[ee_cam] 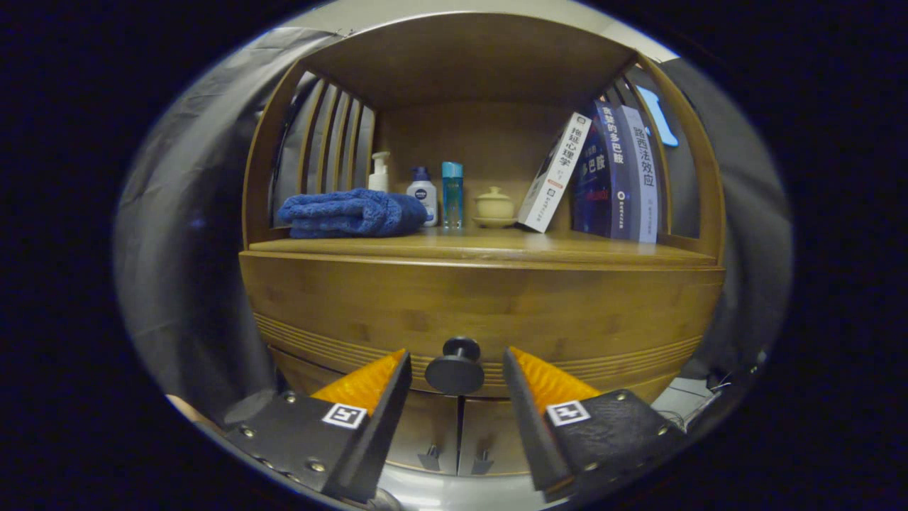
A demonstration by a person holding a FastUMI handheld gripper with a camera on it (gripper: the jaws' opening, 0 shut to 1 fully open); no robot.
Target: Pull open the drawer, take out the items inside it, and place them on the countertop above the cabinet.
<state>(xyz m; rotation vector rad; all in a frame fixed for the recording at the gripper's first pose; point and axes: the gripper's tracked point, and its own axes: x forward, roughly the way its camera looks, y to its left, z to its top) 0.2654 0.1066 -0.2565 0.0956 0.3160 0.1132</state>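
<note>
I am lining the gripper [457,362], fingers spread and touching nothing, around the drawer [482,312]'s small dark knob [455,369], a rigid, likely slick hold.

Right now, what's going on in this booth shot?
The hand-held gripper is open, its fingers either side of the black drawer knob without touching it. The drawer front looks shut, so nothing is out yet. On the countertop above sit a folded blue towel, three bottles, a small lidded pot and leaning books.
</note>
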